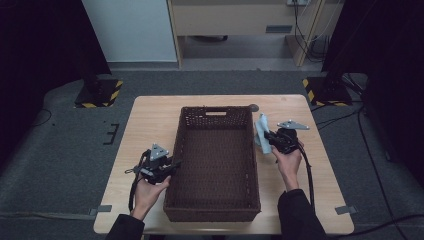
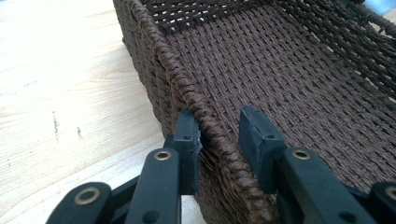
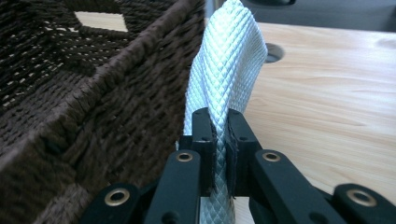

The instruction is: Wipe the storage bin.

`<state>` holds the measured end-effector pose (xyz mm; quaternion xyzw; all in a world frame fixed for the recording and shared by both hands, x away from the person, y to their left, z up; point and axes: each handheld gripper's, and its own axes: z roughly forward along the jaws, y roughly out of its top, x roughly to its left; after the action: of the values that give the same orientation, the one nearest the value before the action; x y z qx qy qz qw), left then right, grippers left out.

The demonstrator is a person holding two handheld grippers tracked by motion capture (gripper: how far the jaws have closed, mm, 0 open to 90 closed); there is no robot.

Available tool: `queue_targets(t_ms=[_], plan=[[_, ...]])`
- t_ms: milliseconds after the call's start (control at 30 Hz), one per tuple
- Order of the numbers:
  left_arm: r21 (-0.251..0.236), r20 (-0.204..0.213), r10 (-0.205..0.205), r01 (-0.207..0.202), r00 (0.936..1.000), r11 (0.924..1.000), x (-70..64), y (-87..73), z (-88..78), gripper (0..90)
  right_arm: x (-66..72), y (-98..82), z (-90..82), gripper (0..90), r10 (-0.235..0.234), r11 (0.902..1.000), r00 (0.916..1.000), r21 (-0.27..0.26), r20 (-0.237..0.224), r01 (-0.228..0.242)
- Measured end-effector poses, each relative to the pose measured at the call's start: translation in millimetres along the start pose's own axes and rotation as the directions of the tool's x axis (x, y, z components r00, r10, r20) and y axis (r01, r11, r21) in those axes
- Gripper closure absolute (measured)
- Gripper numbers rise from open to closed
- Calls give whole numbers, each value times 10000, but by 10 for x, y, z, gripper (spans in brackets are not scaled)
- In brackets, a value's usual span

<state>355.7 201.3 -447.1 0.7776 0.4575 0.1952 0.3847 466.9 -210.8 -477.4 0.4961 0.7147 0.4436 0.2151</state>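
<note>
Pale blue cloth pinched between the right gripper jaws, which are closed tight on it; cloth stands up long-axis vertical, just outside the right wall of the brown woven basket, near or brushing the wicker. Basket interior lies to the gripper's left, over the rim, so the likely move is up and across. Left gripper straddles the basket's left rim, jaws part-closed, outer pad touching, inner pad apart.
</note>
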Motion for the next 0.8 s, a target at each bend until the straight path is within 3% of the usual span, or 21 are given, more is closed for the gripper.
queue_targets(t_ms=[100,267,467,533,600,733,800], plan=[[-10,-147,121,-121,9998,9999,-17,2,7,682,38,-48,139,846,-200,9994,9998,296,40,199],[-35,-122,95,-95,9999,9999,-13,2,13,681,-1,-155,358,848,90,9971,10000,758,3,-90],[-98,-72,-31,31,10000,9999,-7,-3,15,681,18,-134,495,850,260,9945,9986,1026,-457,-212],[-113,-46,-42,42,10000,9999,-3,-5,15,680,28,-58,465,851,282,9975,9968,663,-753,-232],[-113,-36,-55,55,10000,9999,-2,-5,16,679,21,41,390,852,572,9984,9927,84,-1059,-566],[-122,-49,-50,50,10000,9999,-2,-6,15,679,52,276,245,852,3,9966,9930,-823,-1181,-101],[-131,-36,-89,88,10000,9999,-1,-7,15,679,63,348,217,852,-98,9951,9930,-990,-1177,-20]])
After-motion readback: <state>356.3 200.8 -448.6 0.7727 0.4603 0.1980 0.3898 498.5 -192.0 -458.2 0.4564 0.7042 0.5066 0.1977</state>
